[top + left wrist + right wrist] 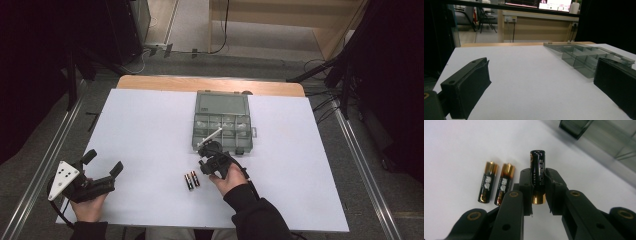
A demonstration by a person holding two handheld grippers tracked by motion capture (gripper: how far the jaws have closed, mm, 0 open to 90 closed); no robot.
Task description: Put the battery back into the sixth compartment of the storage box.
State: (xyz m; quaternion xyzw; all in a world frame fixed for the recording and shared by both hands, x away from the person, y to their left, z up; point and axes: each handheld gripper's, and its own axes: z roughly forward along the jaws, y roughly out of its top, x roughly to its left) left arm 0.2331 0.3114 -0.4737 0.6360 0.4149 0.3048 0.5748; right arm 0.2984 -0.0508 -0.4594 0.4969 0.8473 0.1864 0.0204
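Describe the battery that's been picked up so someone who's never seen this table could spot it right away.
Start at the clear compartment box in the middle of the white table, then come toward the person to the right tongs just in front of it. The battery is black and gold and clamped between them. Its two lookalikes lie flat side by side on the table, untouched.

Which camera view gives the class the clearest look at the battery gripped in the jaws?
The right gripper view: the battery stands close up, pinched between the right gripper, beside two loose batteries on the table. In the high view the right gripper hides it. The left gripper view looks toward the organiser box instead.
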